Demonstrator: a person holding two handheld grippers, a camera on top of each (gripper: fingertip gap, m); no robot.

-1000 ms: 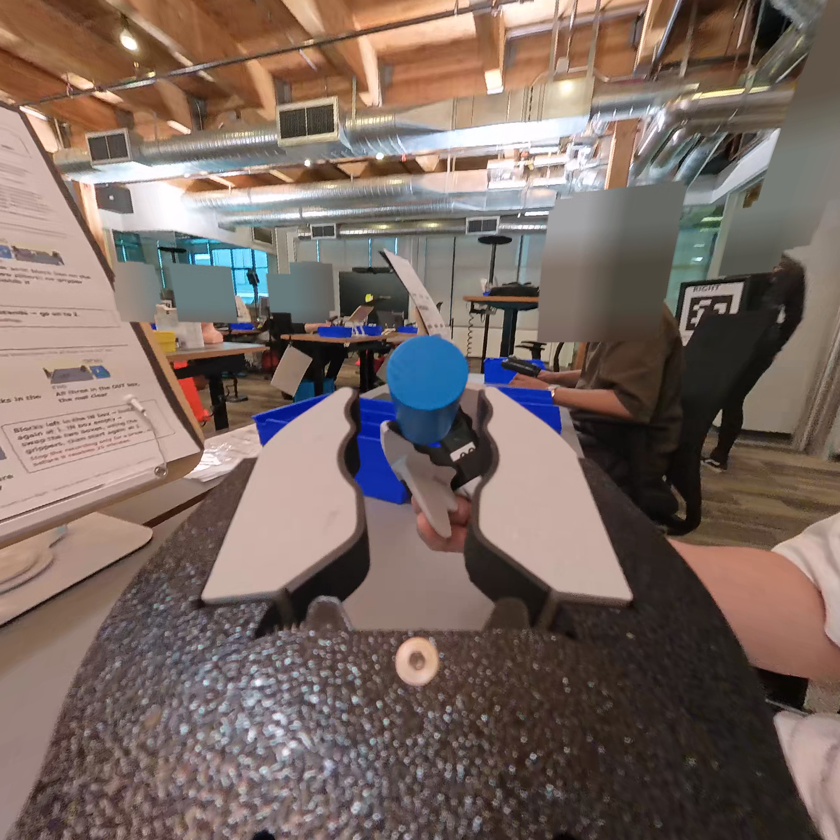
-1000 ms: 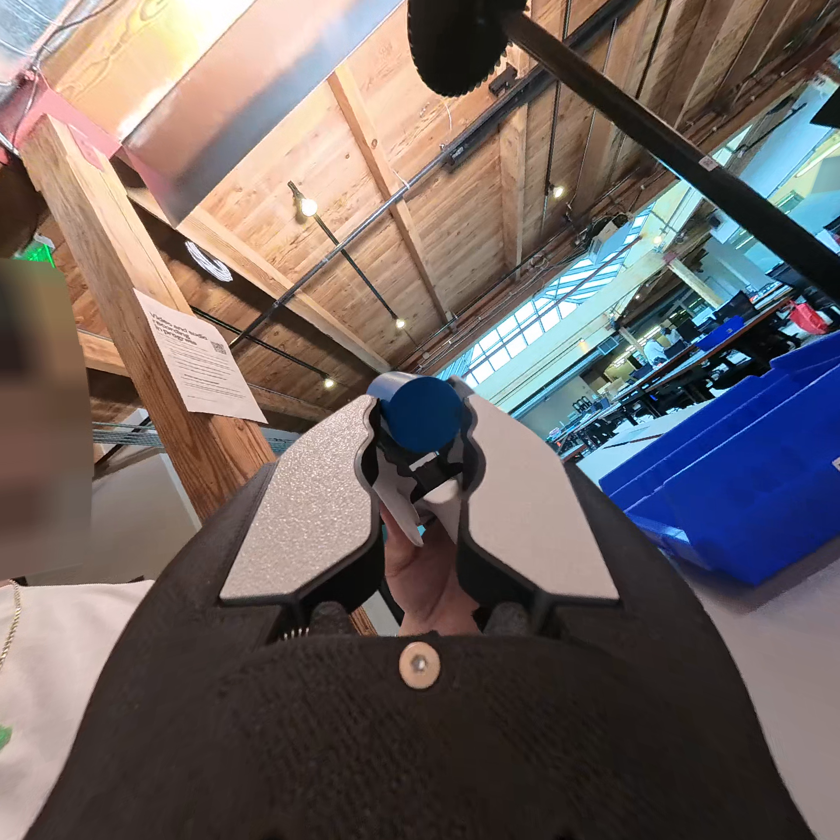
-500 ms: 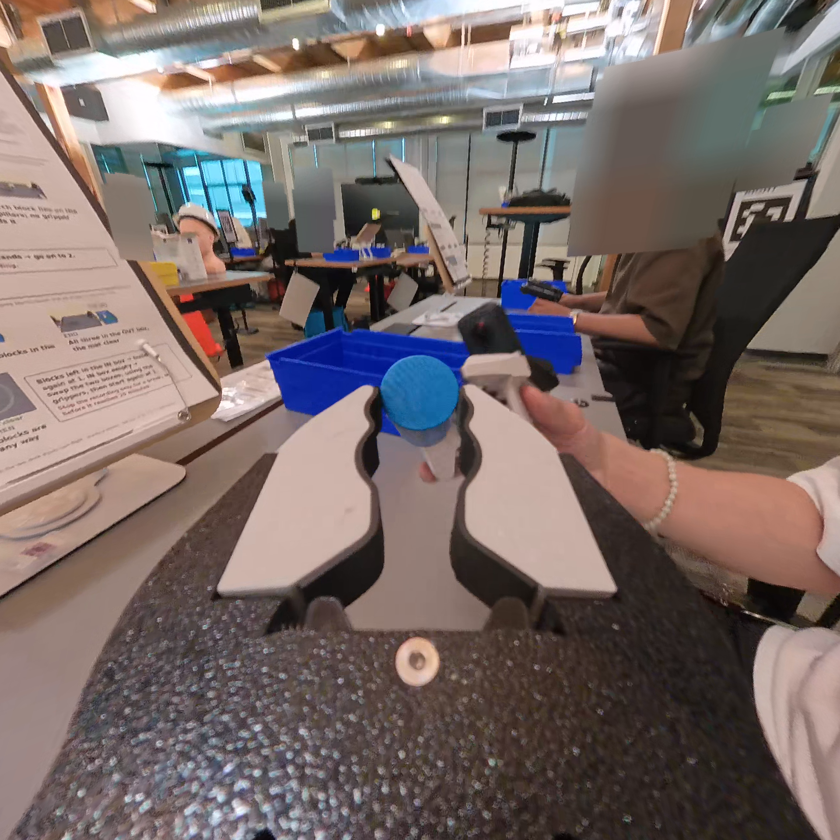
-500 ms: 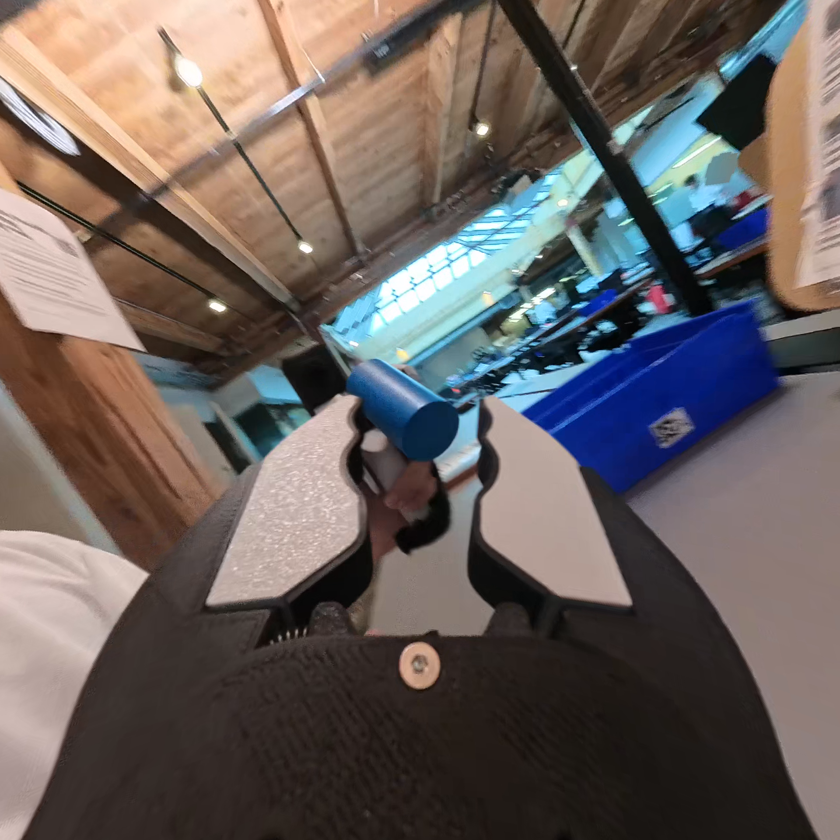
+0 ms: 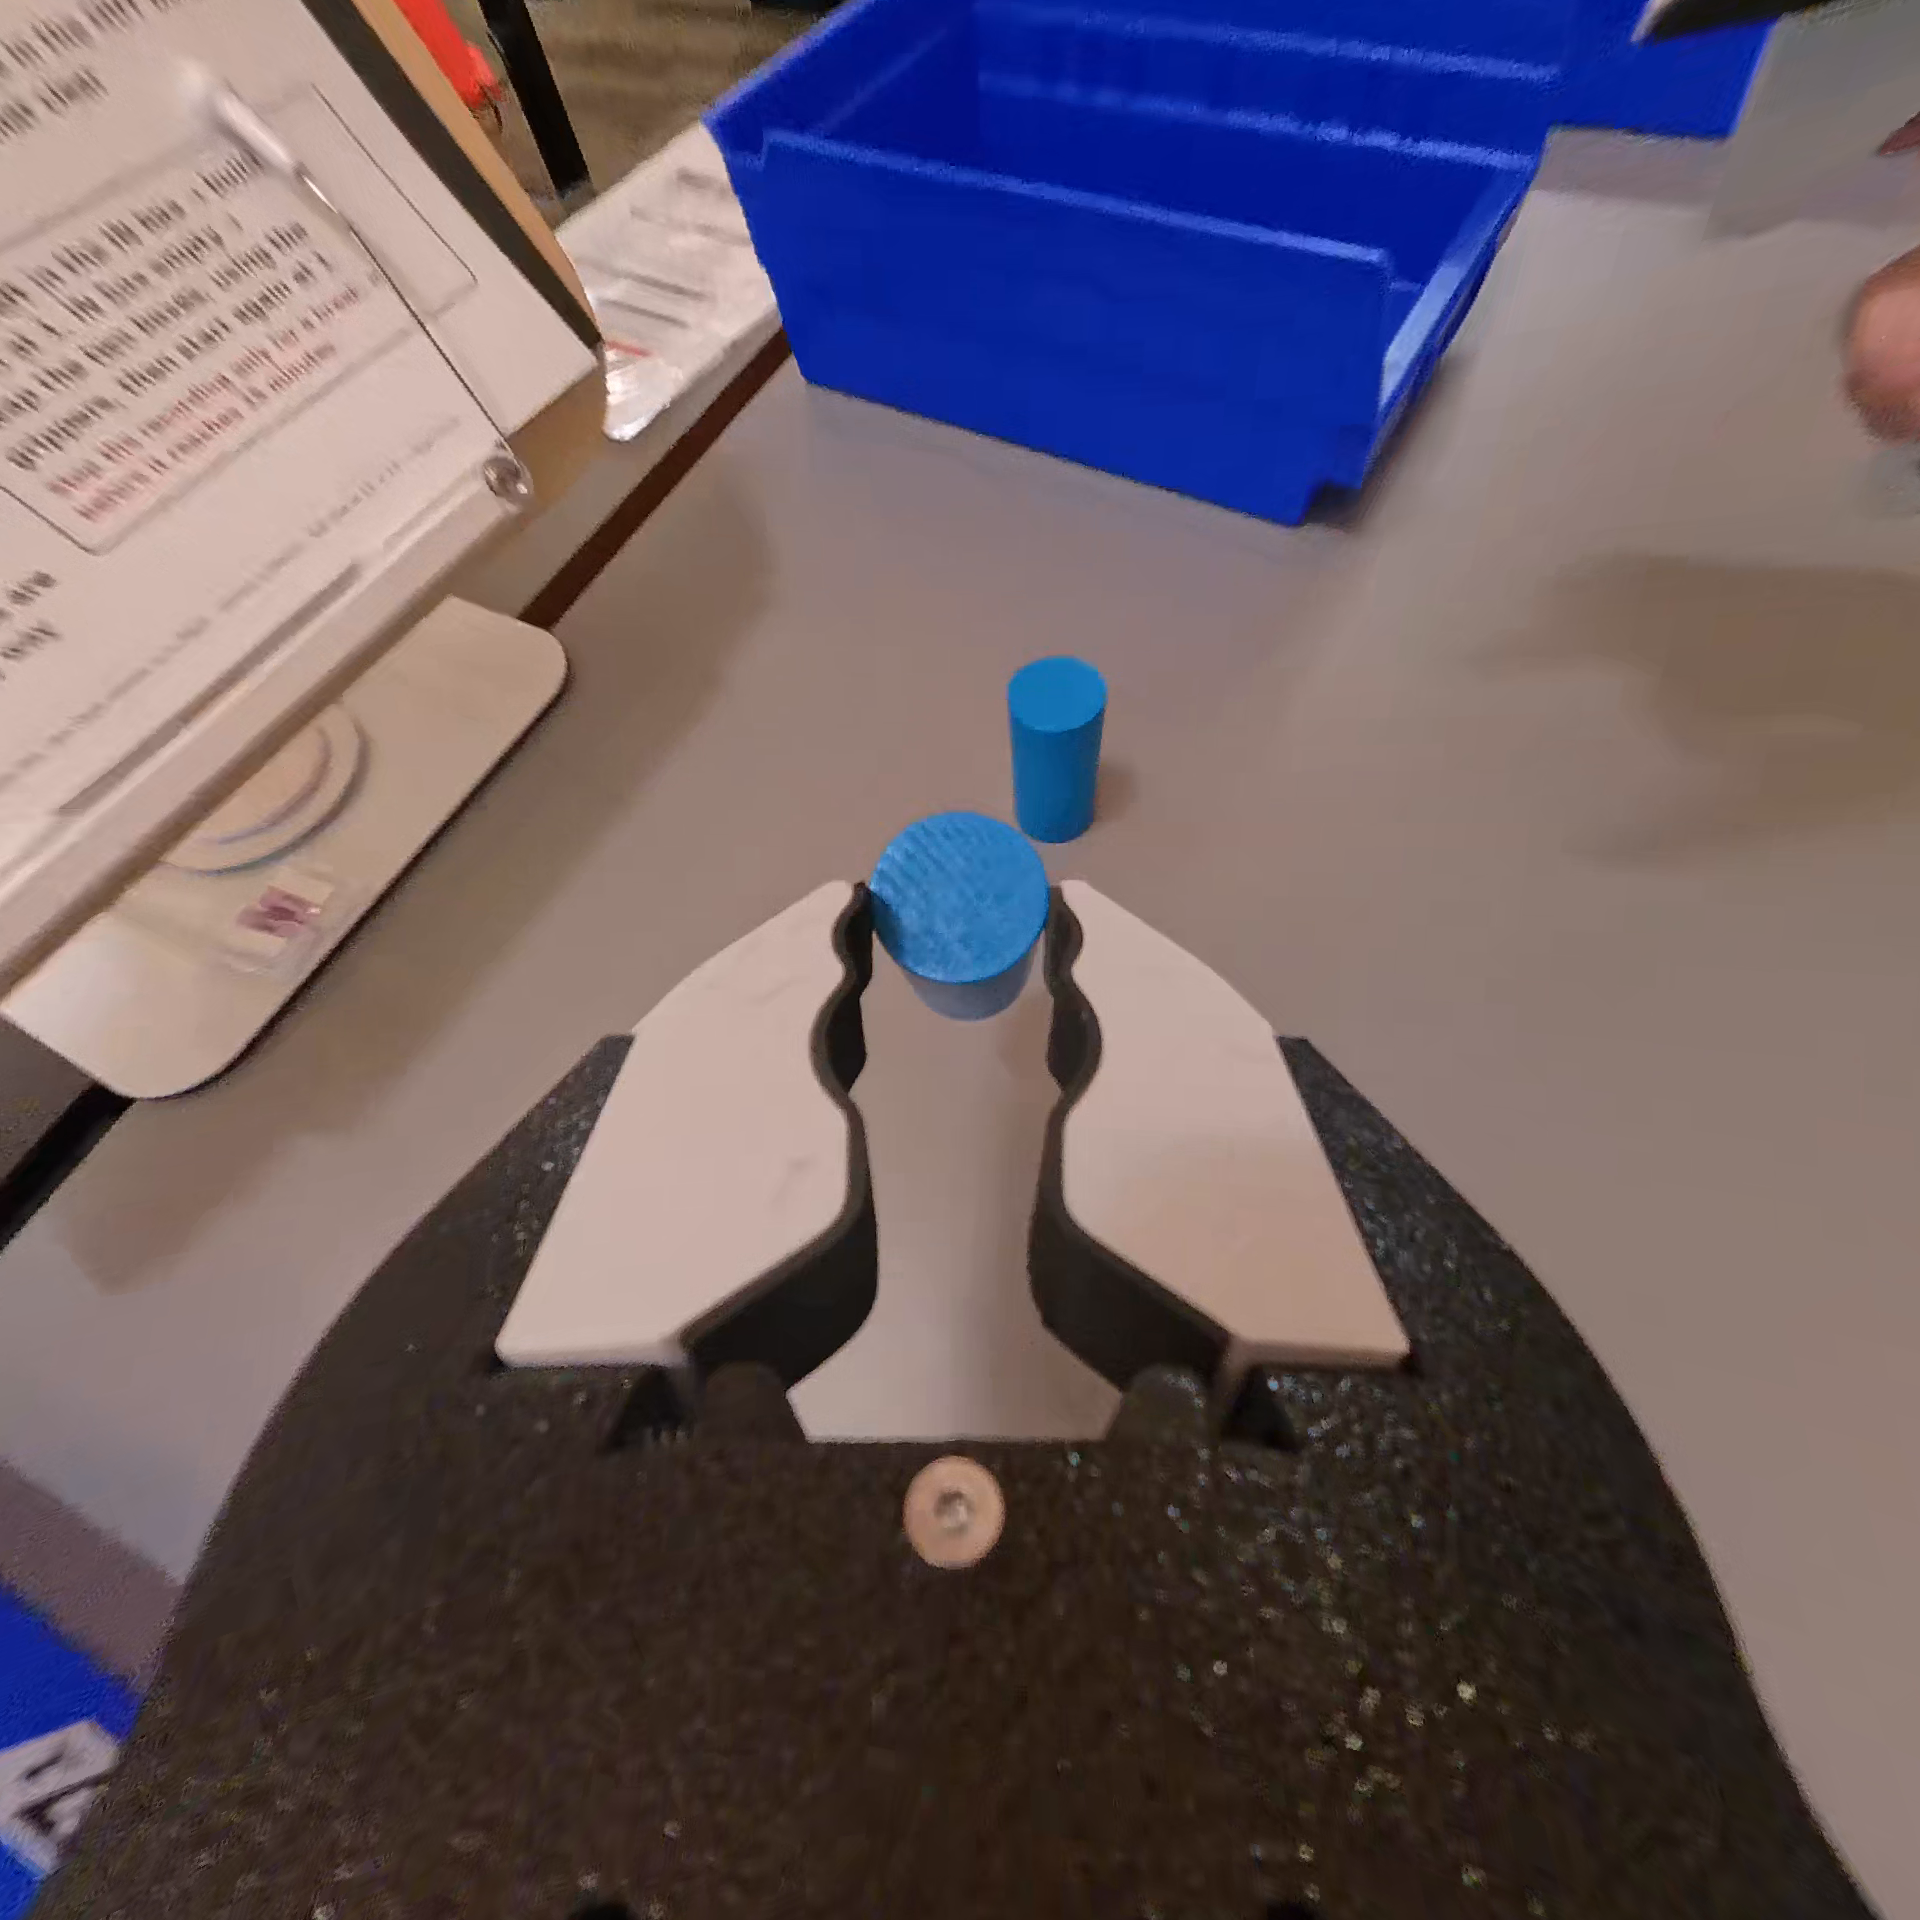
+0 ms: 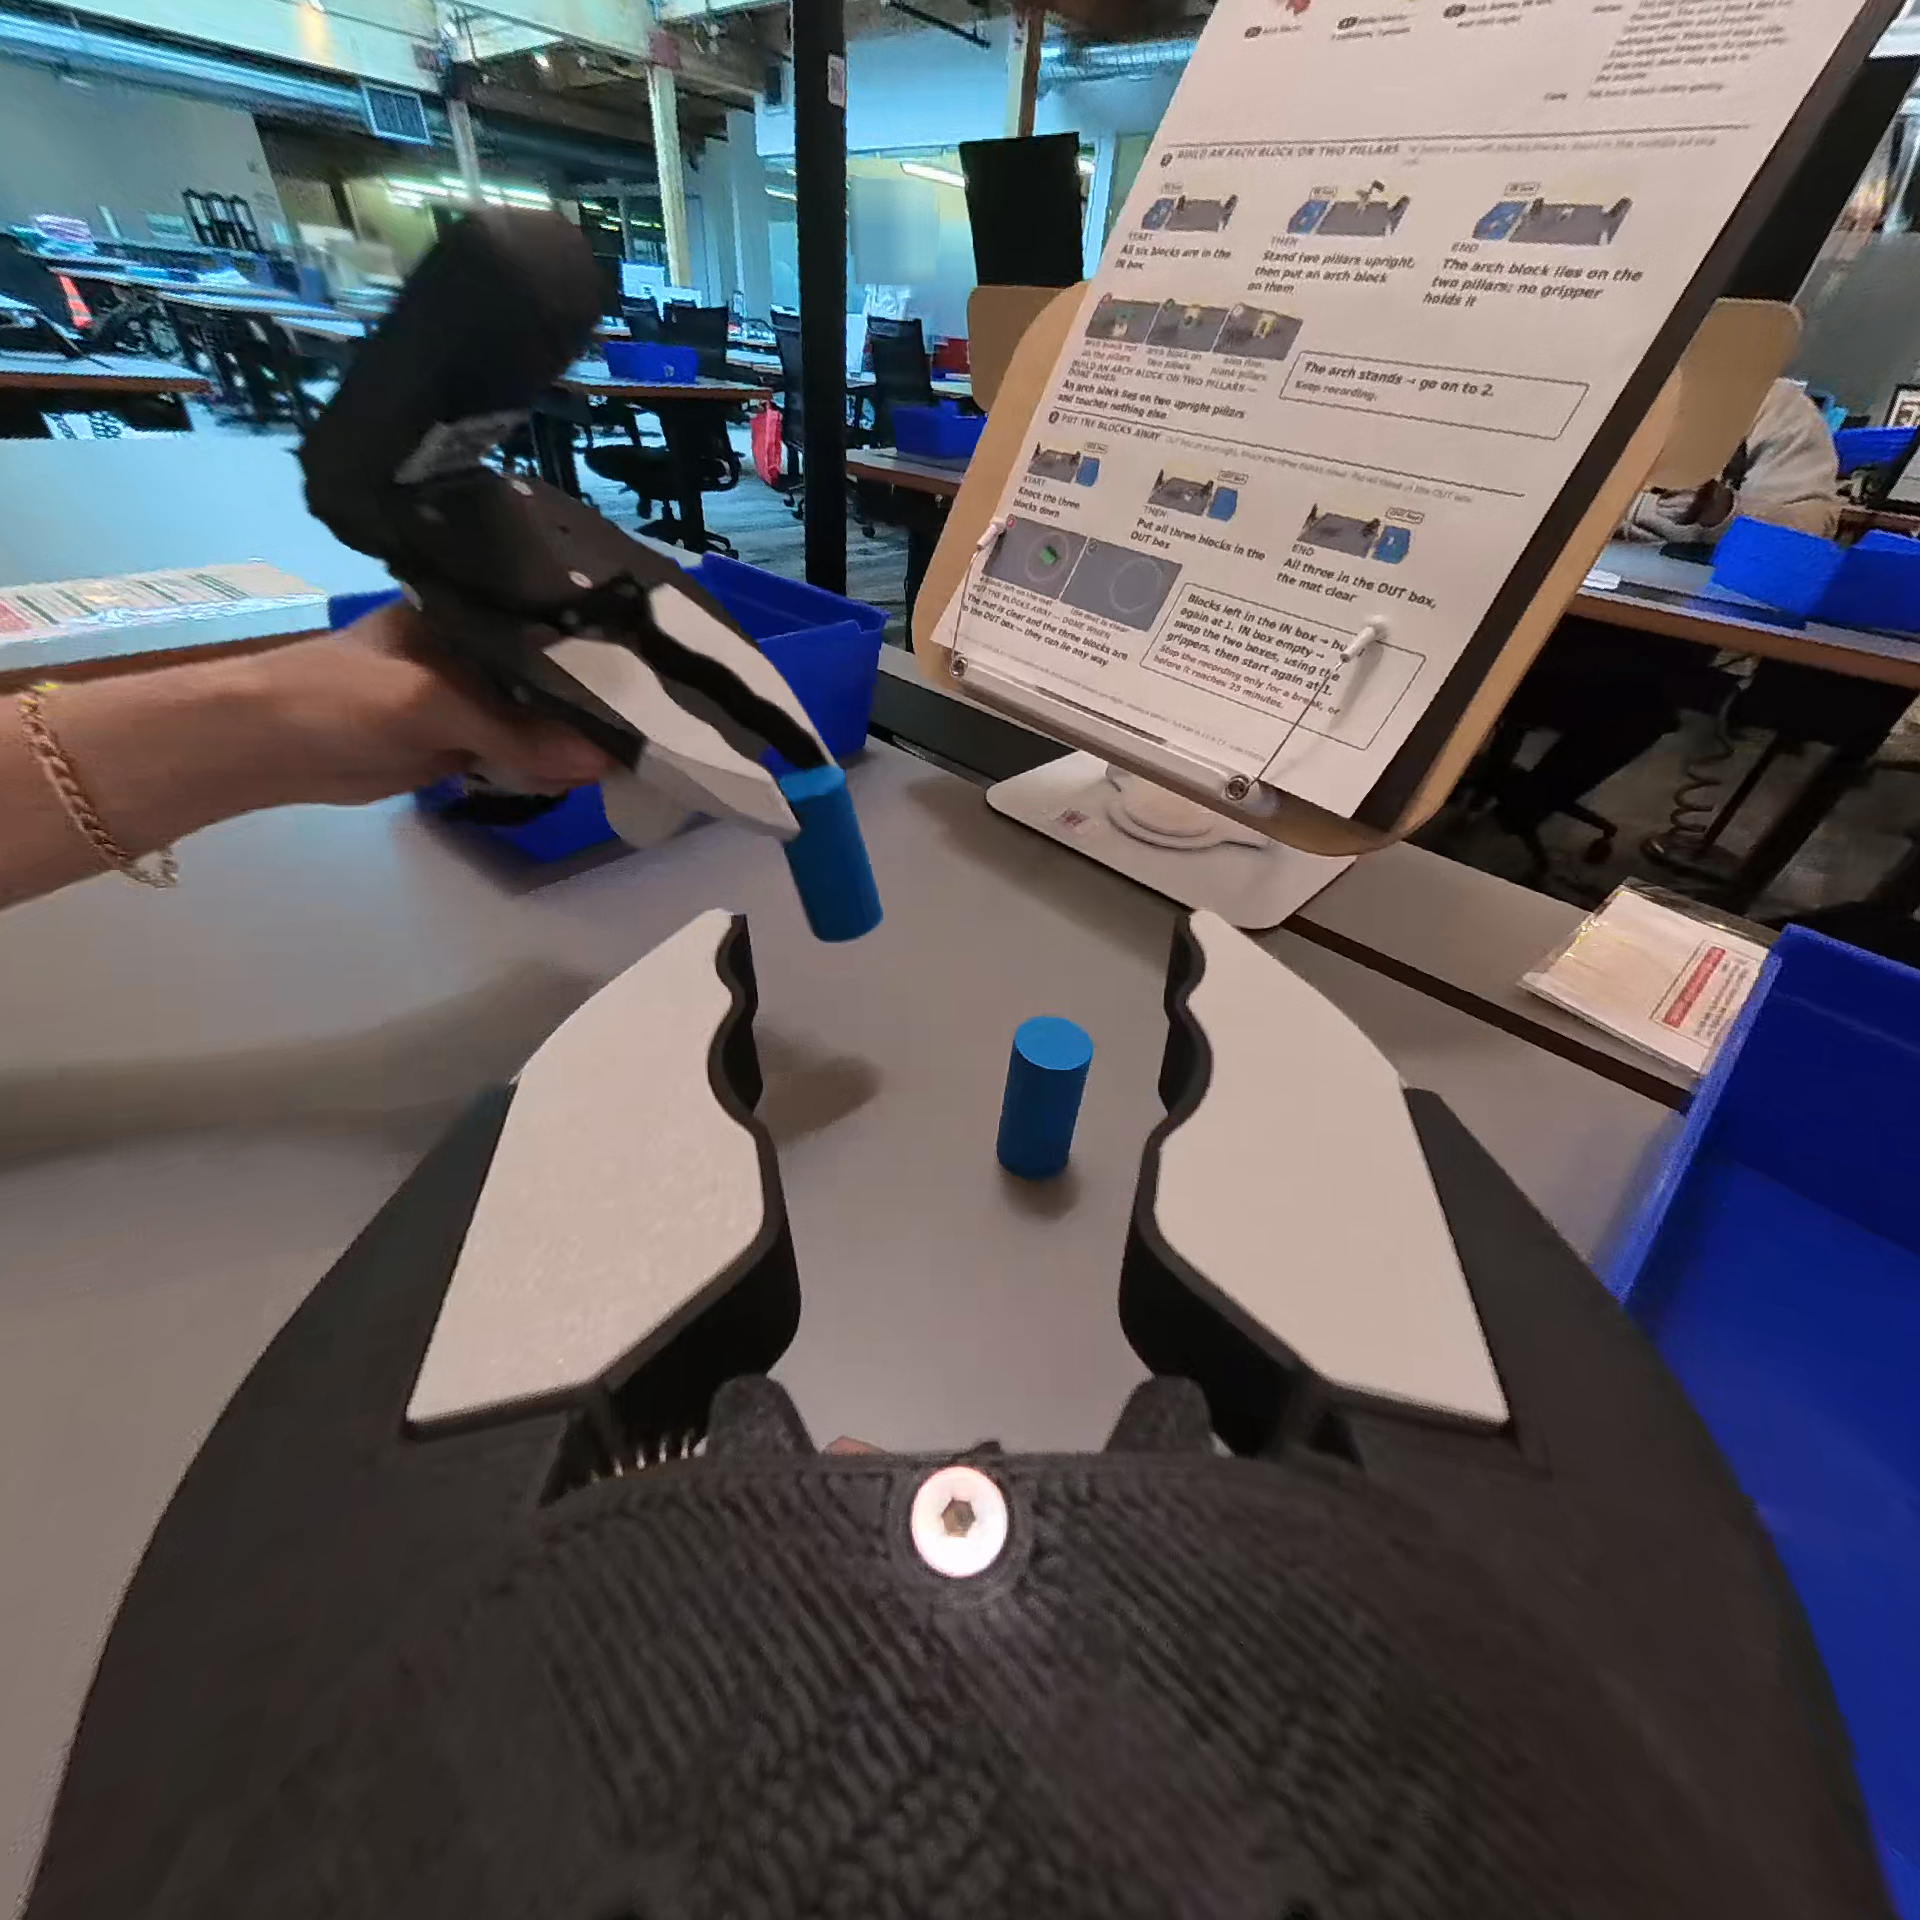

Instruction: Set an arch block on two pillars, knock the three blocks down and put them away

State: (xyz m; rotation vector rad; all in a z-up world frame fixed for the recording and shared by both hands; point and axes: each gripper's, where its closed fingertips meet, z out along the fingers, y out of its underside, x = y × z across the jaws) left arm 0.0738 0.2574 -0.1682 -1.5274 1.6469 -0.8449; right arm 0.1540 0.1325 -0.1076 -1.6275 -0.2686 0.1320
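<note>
The left gripper (image 5: 958, 914) has its jaws clamped on one blue cylinder (image 5: 958, 940), held tilted above the grey worktop (image 5: 1351, 935). The right gripper (image 6: 956, 997) has its jaws wide and empty; a second cylinder (image 6: 1041, 1096) stands upright on the worktop just ahead of them. Three blue bins show nearby; one (image 5: 1091, 260) lies beyond, beside an instruction board (image 6: 1403, 416).

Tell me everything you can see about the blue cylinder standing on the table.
The standing blue cylinder is a short, solid-looking plastic post with flat round ends and a matte surface. It stands upright on the grey table, nothing gripping or touching it, ahead of the open right gripper. The left gripper holds a matching cylinder nearby.
</note>
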